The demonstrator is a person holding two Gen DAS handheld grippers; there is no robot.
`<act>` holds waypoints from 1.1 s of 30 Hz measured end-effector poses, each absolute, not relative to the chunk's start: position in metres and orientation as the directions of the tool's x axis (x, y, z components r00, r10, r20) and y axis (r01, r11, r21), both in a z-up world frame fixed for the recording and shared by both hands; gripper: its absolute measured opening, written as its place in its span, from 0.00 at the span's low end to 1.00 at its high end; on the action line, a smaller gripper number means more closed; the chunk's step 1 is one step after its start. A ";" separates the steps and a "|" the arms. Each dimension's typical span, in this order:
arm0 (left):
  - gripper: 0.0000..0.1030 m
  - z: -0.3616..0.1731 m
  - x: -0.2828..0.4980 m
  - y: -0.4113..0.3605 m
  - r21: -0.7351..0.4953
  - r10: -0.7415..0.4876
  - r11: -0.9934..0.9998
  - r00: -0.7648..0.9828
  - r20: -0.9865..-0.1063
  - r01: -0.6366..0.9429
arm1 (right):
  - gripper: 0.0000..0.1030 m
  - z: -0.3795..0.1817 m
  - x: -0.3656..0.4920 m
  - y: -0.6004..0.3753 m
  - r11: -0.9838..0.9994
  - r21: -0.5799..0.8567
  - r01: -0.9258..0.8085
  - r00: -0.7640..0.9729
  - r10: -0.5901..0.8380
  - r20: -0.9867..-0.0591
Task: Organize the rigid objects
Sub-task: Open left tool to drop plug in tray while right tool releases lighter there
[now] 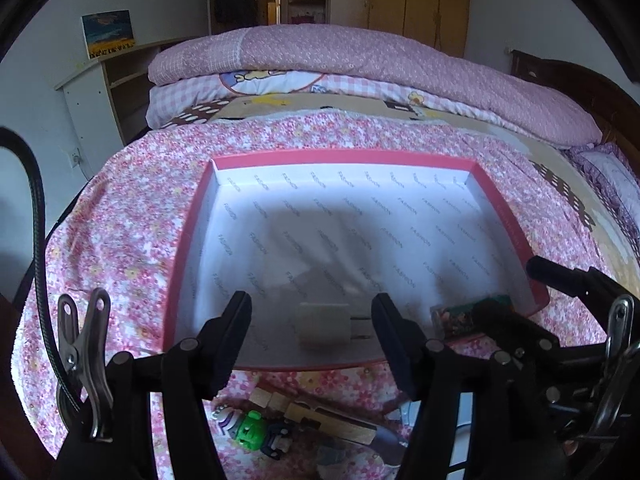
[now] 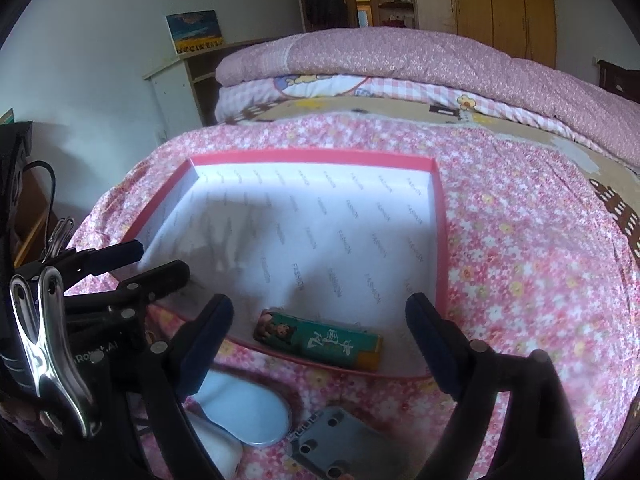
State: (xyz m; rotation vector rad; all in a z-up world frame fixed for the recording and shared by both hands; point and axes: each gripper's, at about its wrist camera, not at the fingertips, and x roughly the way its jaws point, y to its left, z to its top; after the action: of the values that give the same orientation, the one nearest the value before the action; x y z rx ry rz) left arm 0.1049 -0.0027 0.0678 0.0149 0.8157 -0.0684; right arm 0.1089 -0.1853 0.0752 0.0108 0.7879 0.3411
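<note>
A shallow box [image 1: 344, 159] with a pink rim and white printed lining lies on the flowered bedspread. A white charger plug [image 1: 332, 326] rests on the box floor by the near wall, between the fingers of my left gripper [image 1: 312, 304], which stands open with gaps on both sides. A green lighter [image 2: 320, 338] with a cartoon picture lies flat in the box's near right corner, under my right gripper [image 2: 320, 303], open wide and clear of it. The lighter [image 1: 468, 314] also shows in the left wrist view, partly behind the right gripper's fingers [image 1: 560, 280].
On the bedspread in front of the box lie a wooden piece [image 1: 320, 420], a green toy [image 1: 250, 432], a pale oval disc [image 2: 248, 412] and a grey metal plate with holes [image 2: 340, 444]. Folded pink quilts [image 1: 360, 64] are stacked behind the box.
</note>
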 end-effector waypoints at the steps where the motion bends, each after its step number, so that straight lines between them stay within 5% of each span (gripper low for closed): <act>1: 0.64 0.069 0.104 -0.002 -0.016 -0.056 0.998 0.685 -0.726 0.064 | 0.88 0.078 0.107 -0.185 0.946 0.131 -0.297 0.659 0.302 -0.688; 33: 0.64 0.090 0.048 0.008 -0.050 -0.067 0.998 0.715 -0.696 0.045 | 0.88 0.107 0.053 -0.193 0.932 0.202 -0.301 0.675 0.358 -0.645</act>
State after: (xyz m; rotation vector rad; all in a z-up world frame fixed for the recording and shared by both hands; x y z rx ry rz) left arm 0.0475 0.0075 0.0896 -0.0303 0.7724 -0.0624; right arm 0.0531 -0.1930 0.1071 0.0817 0.7419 0.3711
